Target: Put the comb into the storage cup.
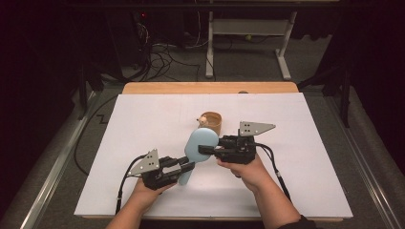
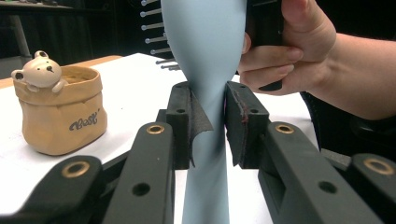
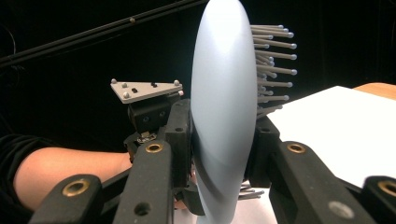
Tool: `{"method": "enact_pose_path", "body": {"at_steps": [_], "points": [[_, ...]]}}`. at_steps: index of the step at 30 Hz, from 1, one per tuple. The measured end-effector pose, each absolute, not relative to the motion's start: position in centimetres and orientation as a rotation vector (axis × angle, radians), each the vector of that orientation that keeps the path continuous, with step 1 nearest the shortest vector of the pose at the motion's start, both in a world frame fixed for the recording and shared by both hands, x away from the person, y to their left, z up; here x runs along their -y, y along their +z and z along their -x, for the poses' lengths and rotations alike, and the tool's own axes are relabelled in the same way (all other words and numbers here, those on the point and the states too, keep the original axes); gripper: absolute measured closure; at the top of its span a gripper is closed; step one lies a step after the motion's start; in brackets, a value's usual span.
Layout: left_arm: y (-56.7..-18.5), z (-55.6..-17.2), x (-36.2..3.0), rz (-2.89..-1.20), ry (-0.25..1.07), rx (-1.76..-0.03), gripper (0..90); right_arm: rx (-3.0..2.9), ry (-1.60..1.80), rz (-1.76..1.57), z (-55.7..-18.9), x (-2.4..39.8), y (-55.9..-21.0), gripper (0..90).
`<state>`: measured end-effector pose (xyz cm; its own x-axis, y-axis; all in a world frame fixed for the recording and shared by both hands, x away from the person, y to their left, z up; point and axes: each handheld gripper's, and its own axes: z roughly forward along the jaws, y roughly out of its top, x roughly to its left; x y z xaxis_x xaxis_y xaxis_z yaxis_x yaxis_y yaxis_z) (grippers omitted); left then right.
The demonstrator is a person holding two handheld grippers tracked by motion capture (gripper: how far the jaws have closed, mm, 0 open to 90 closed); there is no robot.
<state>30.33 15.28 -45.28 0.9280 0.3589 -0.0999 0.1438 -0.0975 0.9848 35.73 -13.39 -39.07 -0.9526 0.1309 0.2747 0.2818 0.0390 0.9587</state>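
Where the high view looks down on the white table (image 1: 143,119), a pale blue hairbrush (image 1: 200,143) sits at centre frame, held between both grippers; left gripper (image 1: 190,167), lower left of centre, clamped on the handle; right gripper (image 1: 206,150), just right of centre, clamped on the head; a tan bear pot (image 1: 211,121) stands just above the brush head, near it but apart; grey stand legs (image 1: 284,57) and loose cables (image 1: 162,57) lie on the floor at upper frame.

Left gripper view: jaws closed tight on the narrow neck of the hairbrush (image 2: 208,93), centre frame; bear pot (image 2: 58,109) at left on the table; the person's right hand (image 2: 289,51) at upper right, close behind the brush; metal bristles (image 2: 156,39) project left of the head.

Right gripper view: jaws pressed on both sides of the hairbrush (image 3: 224,116) head, seen edge-on at centre; bristles (image 3: 273,65) fan to the right; left gripper (image 3: 152,112) at left, behind the brush; white table (image 3: 336,130) at right.
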Motion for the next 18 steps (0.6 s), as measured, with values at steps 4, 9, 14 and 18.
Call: {"method": "enact_pose_path", "body": {"at_steps": [4,9,14,18], "points": [[-45.15,-30.35,-15.24,-1.677,0.191,-0.382,70.8,2.183,-2.049,0.43,-35.72,13.31,-39.1,69.8],[-45.04,-30.47,-15.07,-1.687,0.179,-0.402,58.4,2.189,-2.039,0.428,-35.66,13.05,-39.24,69.8],[-45.04,-30.69,-15.18,-1.687,0.177,-0.441,42.7,2.201,-2.04,0.432,-35.68,13.09,-39.15,69.7],[-44.97,-30.72,-15.2,-1.683,0.18,-0.452,32.5,2.202,-2.043,0.441,-35.72,13.23,-39.06,69.7]]}}
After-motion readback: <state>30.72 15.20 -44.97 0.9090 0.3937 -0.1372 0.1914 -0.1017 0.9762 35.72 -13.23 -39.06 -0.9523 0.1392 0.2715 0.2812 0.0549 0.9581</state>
